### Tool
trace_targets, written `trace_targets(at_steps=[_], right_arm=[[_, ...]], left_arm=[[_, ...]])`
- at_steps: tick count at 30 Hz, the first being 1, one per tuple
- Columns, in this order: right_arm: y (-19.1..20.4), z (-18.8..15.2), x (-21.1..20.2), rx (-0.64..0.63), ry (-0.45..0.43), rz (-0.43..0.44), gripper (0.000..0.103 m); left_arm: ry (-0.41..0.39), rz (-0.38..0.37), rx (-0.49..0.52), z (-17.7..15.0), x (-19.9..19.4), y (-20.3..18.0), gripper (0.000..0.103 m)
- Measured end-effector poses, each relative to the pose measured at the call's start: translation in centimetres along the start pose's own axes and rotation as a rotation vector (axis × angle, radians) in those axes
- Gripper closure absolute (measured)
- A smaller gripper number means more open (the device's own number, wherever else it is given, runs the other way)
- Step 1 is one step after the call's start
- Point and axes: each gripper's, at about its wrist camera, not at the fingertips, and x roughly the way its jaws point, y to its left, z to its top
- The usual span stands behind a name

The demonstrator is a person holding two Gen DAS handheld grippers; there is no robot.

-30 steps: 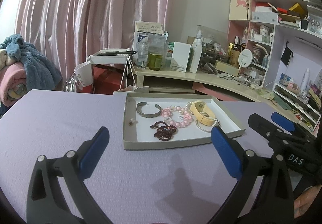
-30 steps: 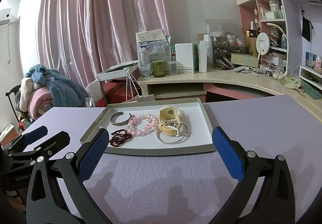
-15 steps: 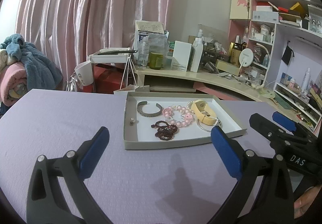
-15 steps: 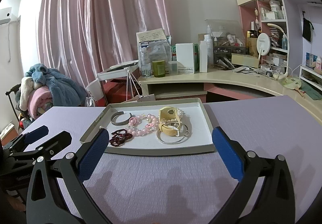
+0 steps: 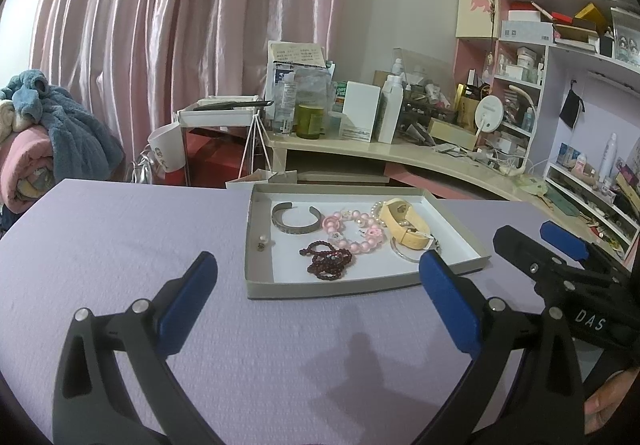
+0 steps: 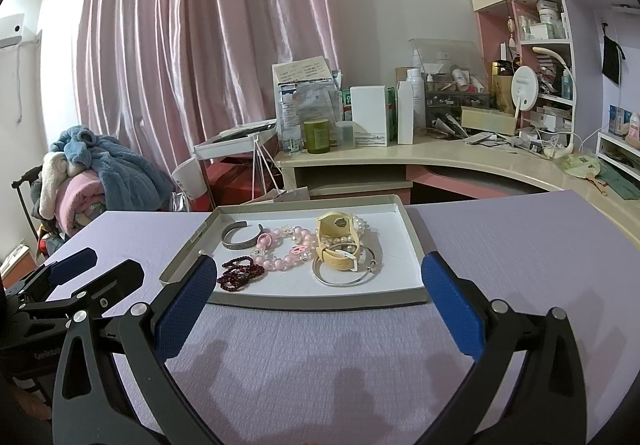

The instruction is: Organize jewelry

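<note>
Right now both claws hover wide open and empty over the near side of the lilac table (image 6: pixel 520 245): left claw (image 5: pixel 318 299), right claw (image 6: pixel 314 299). Ahead sits the shallow tray (image 6: pixel 412 233) with the jewelry inside: grey cuff (image 6: pixel 240 237) far left, dark red beads (image 6: pixel 240 273) nearest, pink bead bracelet (image 6: pixel 286 251) in the middle, yellow strap (image 6: pixel 336 241) lying on a silver bangle (image 6: pixel 344 277) to the right.
</note>
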Motion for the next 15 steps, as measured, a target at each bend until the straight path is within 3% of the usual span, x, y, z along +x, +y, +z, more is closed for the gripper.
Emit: trace_targets(at_steps=[15], right_arm=[[0.13,0.09,0.07,0.0,-0.001,0.0,0.001]], left_arm=[[0.0,0.001,0.004,-0.39,0.33,0.07,0.002]])
